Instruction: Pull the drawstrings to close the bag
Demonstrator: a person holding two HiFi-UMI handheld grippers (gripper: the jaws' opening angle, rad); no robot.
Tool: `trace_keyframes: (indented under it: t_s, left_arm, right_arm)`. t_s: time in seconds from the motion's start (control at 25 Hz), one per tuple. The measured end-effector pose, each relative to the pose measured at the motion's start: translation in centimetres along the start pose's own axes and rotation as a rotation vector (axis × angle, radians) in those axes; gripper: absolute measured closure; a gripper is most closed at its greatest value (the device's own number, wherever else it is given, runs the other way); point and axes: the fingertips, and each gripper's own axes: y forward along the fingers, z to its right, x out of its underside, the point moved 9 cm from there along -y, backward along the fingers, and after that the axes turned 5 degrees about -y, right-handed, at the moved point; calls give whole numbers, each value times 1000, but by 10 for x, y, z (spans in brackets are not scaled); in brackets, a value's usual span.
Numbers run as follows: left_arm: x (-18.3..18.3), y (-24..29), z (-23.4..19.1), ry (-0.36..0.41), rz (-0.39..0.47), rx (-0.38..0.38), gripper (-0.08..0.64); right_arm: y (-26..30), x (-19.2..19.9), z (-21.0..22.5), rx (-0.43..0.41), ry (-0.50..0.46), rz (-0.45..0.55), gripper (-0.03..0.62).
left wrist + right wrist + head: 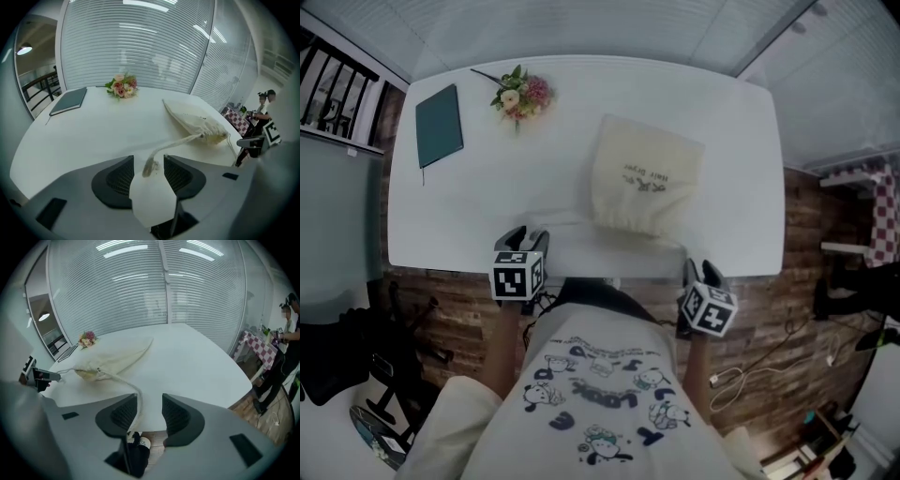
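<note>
**Shirt Front, Two Open Grippers and a Cinched Bag Beyond**

Closest under the head camera is the person's printed shirt (600,394). Both grippers are held just past it, at the near edge of the white table (487,216).

At the far left of the table lies a dark green notebook (439,125). A small bunch of flowers (520,94) lies just to its right, near the far edge.

The left gripper (527,236) hovers at the near edge, left of centre. Its jaws stand wide apart. The frayed end of the left drawstring (173,143) lies loose in the gap between them, and neither pad presses on it. From there the cord curves across the tabletop to the bag's gathered mouth.

The cream drawstring bag (642,178) lies flat on the table, right of centre. Its puckered mouth points toward the person and its printed side faces up. It lies beyond both grippers and between them, closer to the right one, and neither touches it.

The right gripper (700,272) is held at the table's near edge, below the bag's right corner, with its jaws also wide open. The right drawstring (124,383) runs from the bag's mouth into the gap and passes close along the left-hand pad. The jaws do not clamp it. Whether it brushes that pad cannot be told.
</note>
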Motion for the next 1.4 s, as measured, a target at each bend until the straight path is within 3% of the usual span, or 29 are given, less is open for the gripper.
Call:
trace_keyframes:
  t_s: [0.16, 0.28, 0.4, 0.56, 0.68, 0.84, 1.04, 1.2, 1.4]
  left_arm:
    - [-2, -13, 1, 116, -50, 102, 321]
    - [-15, -19, 16, 248, -30, 163, 316]
    - [-31, -11, 42, 441, -17, 211, 311]
    - [-45, 1, 86, 771, -78, 301, 307]
    - [-49, 16, 105, 912, -109, 313, 307]
    - [-51, 37, 110, 1010, -162, 266, 307]
    - [-41, 52, 112, 1089, -284, 286, 312]
    - [-43, 54, 114, 1124, -245, 258, 442]
    - [-47, 49, 112, 1072, -228, 280, 468]
  right_arm:
    - [-11, -16, -13, -81, -173, 42, 413]
    - [-10, -33, -34, -167, -336, 67, 411]
    - [-3, -46, -55, -213, -512, 51, 411]
    - [9, -58, -72, -254, -713, -8, 411]
    - [17, -58, -82, -253, -840, -55, 411]
    - [30, -53, -93, -265, -953, -128, 413]
    - [39, -49, -97, -238, -1081, -208, 463]
    - [41, -51, -97, -249, -1103, -243, 504]
    - [36, -52, -98, -247, -1097, -216, 534]
